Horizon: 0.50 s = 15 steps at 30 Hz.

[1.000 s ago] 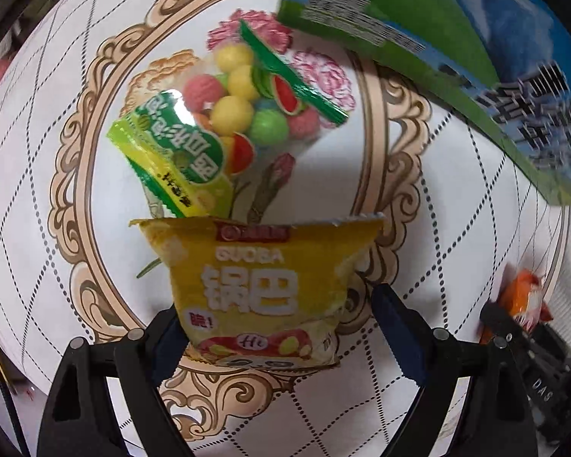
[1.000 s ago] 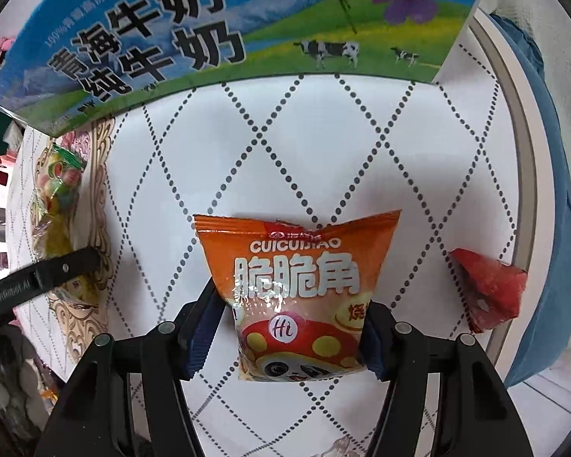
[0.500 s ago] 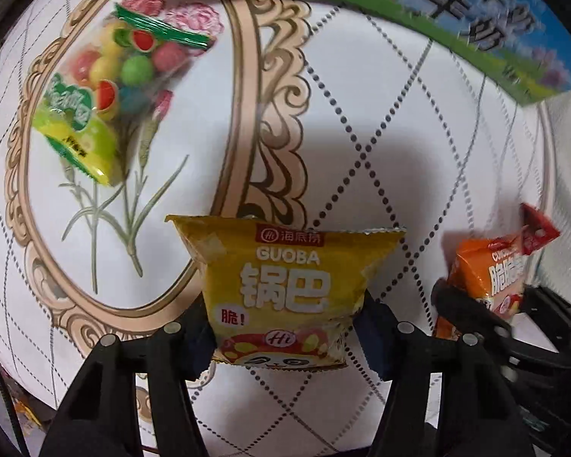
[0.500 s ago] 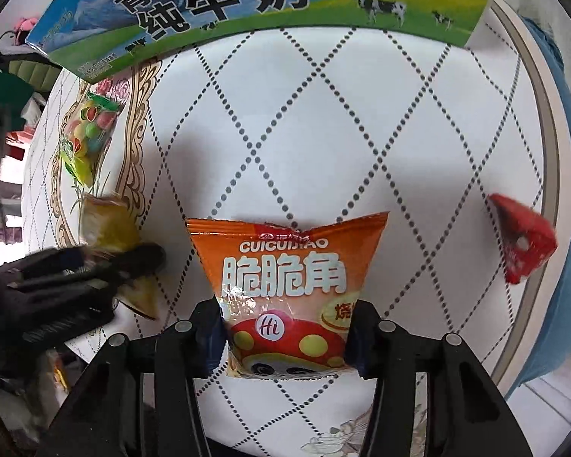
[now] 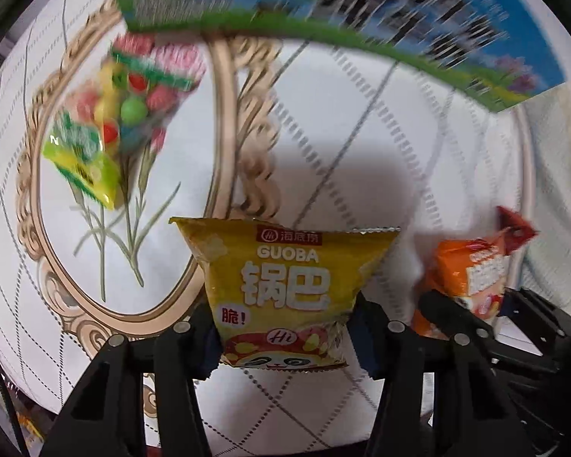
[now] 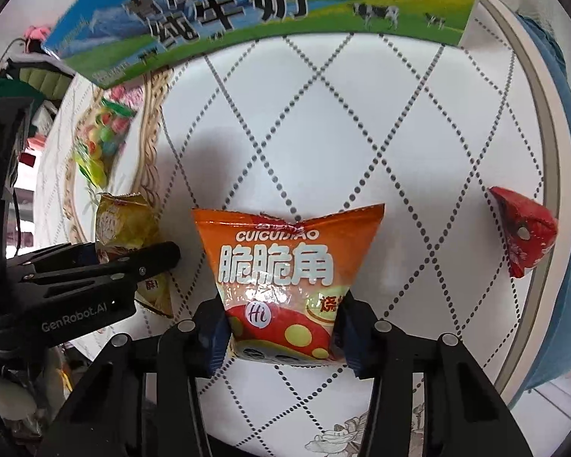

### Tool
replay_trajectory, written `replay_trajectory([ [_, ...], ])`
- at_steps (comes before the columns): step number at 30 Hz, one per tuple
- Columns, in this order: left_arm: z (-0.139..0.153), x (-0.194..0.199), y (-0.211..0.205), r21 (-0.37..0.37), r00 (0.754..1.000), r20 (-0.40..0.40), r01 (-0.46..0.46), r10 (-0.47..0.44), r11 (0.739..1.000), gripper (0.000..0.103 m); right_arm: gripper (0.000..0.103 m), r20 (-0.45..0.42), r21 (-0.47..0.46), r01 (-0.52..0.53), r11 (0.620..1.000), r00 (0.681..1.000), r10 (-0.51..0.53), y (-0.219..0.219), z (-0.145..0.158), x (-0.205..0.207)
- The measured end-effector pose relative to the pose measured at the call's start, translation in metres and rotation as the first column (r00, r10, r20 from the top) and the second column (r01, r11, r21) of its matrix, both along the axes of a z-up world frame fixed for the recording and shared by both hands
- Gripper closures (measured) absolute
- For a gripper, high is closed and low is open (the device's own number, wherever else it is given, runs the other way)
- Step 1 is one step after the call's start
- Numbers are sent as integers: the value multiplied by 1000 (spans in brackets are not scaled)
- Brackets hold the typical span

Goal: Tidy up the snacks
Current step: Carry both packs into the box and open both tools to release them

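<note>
Both packets have drifted closer together. Left gripper (image 5: 285, 337) jaws clamp the yellow packet (image 5: 285, 289) between them; right gripper (image 6: 283, 337) jaws likewise pinch the orange packet (image 6: 285, 285).

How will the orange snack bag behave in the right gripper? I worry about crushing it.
The orange snack bag looks puffed, so probably light and air-cushioned. The right gripper pinches only its lower part and the top stands unsupported, so it may flop or swing. Its glossy film looks slippery; the contents are likely brittle, so squeeze gently.
</note>
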State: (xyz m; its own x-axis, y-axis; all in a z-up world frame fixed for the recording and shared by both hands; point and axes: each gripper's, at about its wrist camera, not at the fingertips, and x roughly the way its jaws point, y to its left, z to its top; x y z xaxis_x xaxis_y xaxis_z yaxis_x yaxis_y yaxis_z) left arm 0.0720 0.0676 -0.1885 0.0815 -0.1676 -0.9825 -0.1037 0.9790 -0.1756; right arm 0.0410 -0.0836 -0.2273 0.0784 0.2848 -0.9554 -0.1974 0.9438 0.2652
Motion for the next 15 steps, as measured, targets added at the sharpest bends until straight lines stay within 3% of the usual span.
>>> replay_trajectory([
  [4, 45, 10, -3, -59, 998, 69, 11, -7, 998, 51, 53, 40, 52, 24, 998, 999, -26, -9, 31, 6],
  [9, 117, 45, -4, -108, 982, 186, 37, -16, 994, 51, 53, 130, 133, 50, 990, 989, -67, -27, 92, 29],
  [12, 151, 73, 2, -89, 969, 246, 48, -24, 995, 51, 53, 194, 173, 66, 983, 976, -100, -37, 132, 55],
  [15, 172, 103, 14, -13, 958, 286, 45, -40, 999, 51, 53, 251, 169, 78, 982, 961, -120, -38, 159, 85],
])
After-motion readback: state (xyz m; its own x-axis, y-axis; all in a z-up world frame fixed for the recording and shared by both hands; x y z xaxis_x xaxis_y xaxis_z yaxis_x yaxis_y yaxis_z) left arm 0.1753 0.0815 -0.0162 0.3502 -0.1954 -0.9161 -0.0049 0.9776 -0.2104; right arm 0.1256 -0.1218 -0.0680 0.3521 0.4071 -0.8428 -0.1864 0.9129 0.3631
